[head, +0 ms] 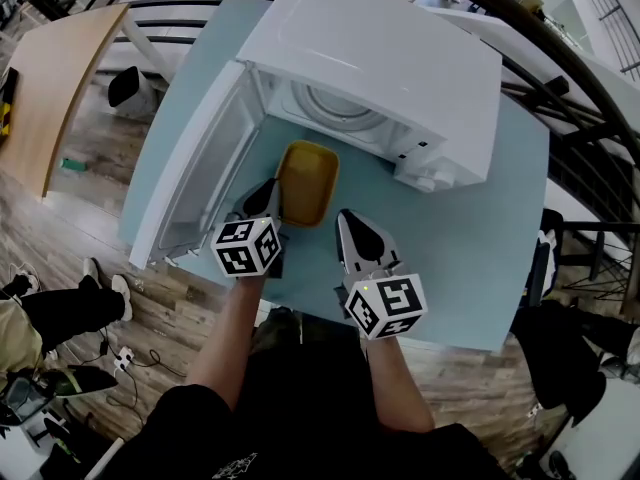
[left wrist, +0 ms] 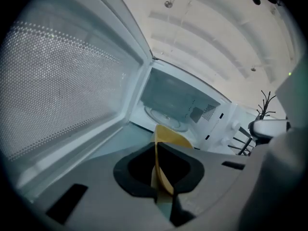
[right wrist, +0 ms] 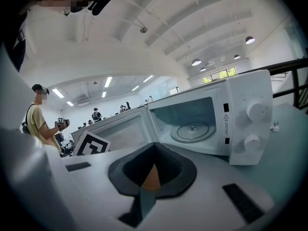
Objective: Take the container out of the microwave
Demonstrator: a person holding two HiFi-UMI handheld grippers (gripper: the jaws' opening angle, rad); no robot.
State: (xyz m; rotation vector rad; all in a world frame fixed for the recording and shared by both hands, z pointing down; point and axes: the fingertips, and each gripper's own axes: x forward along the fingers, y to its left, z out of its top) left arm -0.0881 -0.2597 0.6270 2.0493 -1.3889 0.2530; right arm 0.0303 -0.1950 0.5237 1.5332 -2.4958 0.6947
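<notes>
From the head view, the white microwave point(head: 400, 48) stands on a pale blue table point(head: 450, 268) with its door point(head: 195, 168) swung wide to the left. The cavity is empty, and only the glass turntable point(head: 335, 103) shows inside. The yellow container point(head: 305, 183) lies outside, on the table just in front of the opening (whether it rests fully or is held a touch above the surface I cannot tell). The left gripper point(head: 272, 190) meets the container's near left edge. The right gripper point(head: 347, 223) sits just beside its near right corner, apart from it.

In the left gripper view, the jaws are clamped on the container's thin yellow wall point(left wrist: 162, 174), which runs up between them. The open cavity and turntable point(left wrist: 163, 117) lie beyond.

In the right gripper view, the jaws are pressed together and pinch nothing. A sliver of the yellow container point(right wrist: 151, 177) shows past them, with the microwave point(right wrist: 240, 114) open behind.

By my reading the main job is done, since the container has cleared the microwave. What seems left is letting it settle on the table and loosening the left gripper's hold
</notes>
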